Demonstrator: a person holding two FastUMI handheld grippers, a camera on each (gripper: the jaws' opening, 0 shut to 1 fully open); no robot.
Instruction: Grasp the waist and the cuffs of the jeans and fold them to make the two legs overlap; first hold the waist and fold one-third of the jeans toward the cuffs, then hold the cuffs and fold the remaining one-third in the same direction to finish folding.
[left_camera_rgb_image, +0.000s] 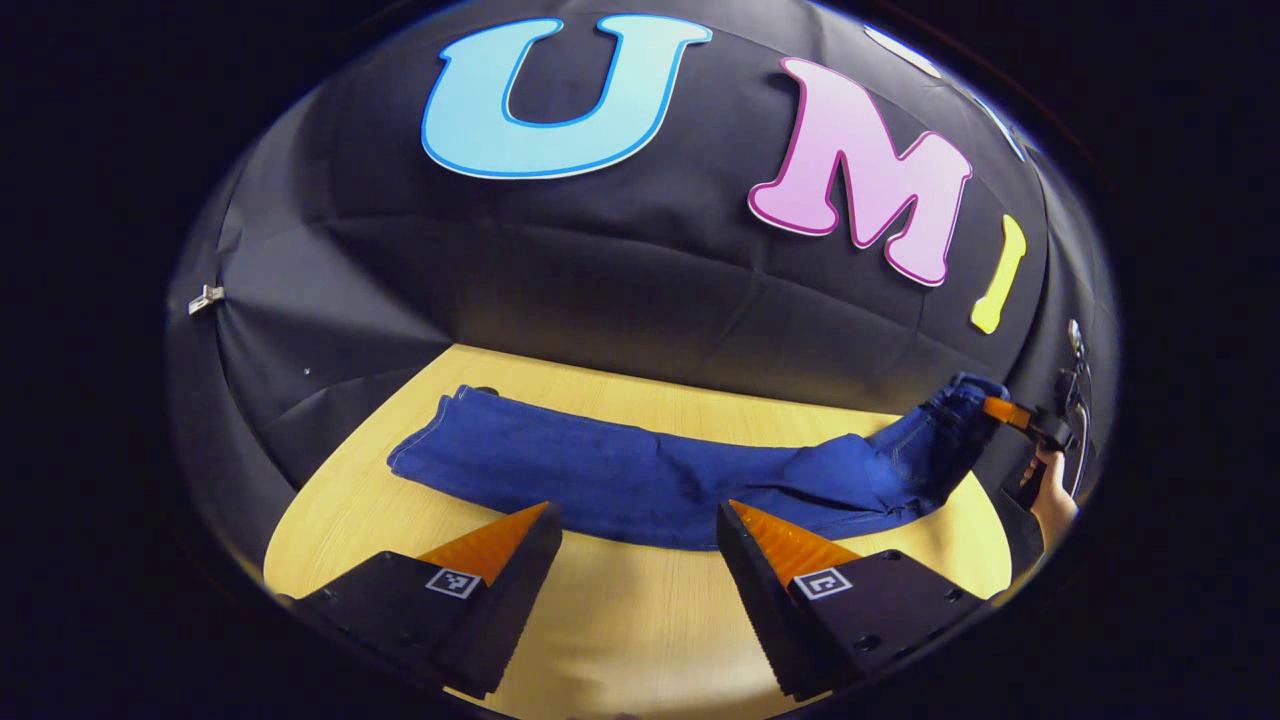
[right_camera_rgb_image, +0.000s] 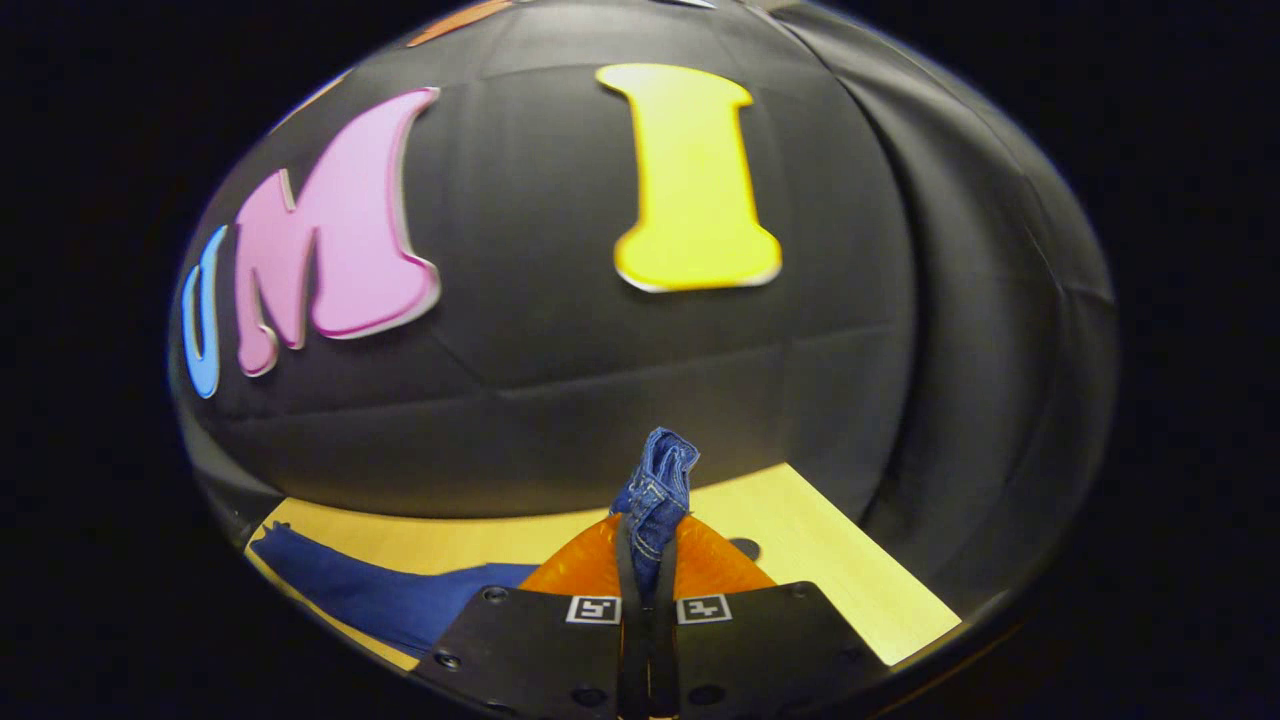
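In the left gripper view, the jeans (left_camera_rgb_image: 640, 475) lie across the table (left_camera_rgb_image: 620, 620), long axis running left to right through mid-frame. Your right gripper (right_camera_rgb_image: 650, 545) is clamped on the waist (right_camera_rgb_image: 660, 480), lifted at far right. Your left gripper (left_camera_rgb_image: 640, 515) stands wide apart just short of the near edge. Carry the waist leftward, toward the cuffs (left_camera_rgb_image: 425, 440).
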